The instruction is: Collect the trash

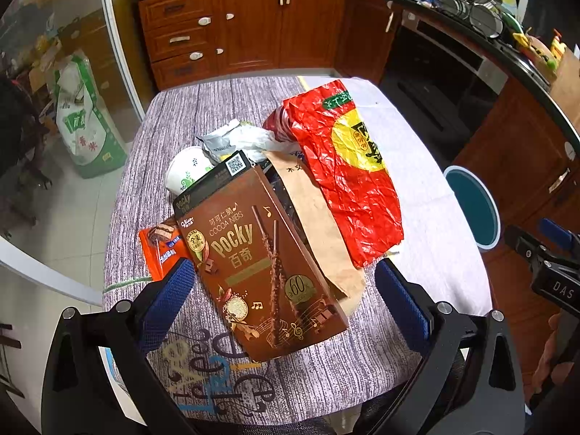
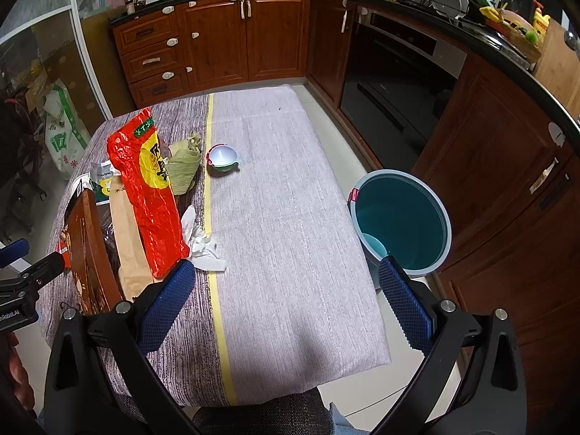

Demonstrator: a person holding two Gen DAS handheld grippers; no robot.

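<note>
- My left gripper [image 1: 284,295] gapes wide over the table [image 1: 326,380], empty; the brown Pocky box [image 1: 253,268] lies between its fingers.
- At eleven o'clock, a paper cup [image 1: 186,172]; at ten, an orange wrapper [image 1: 161,250].
- At one o'clock, a red bag [image 1: 348,177] overlaps a brown paper bag [image 1: 319,228].
- My right gripper [image 2: 286,306] spreads wide, empty, above bare cloth.
- The teal bin [image 2: 400,223] stands on the floor at two o'clock.

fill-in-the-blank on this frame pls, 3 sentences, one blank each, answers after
1. The Pocky box lies between the open fingers of the ____ gripper.
2. The bin stands on the floor beside the table; its inside is ____ in colour.
3. The crumpled tissue lies next to the long ____ wrapper.

Missing words: left; teal; red
</note>
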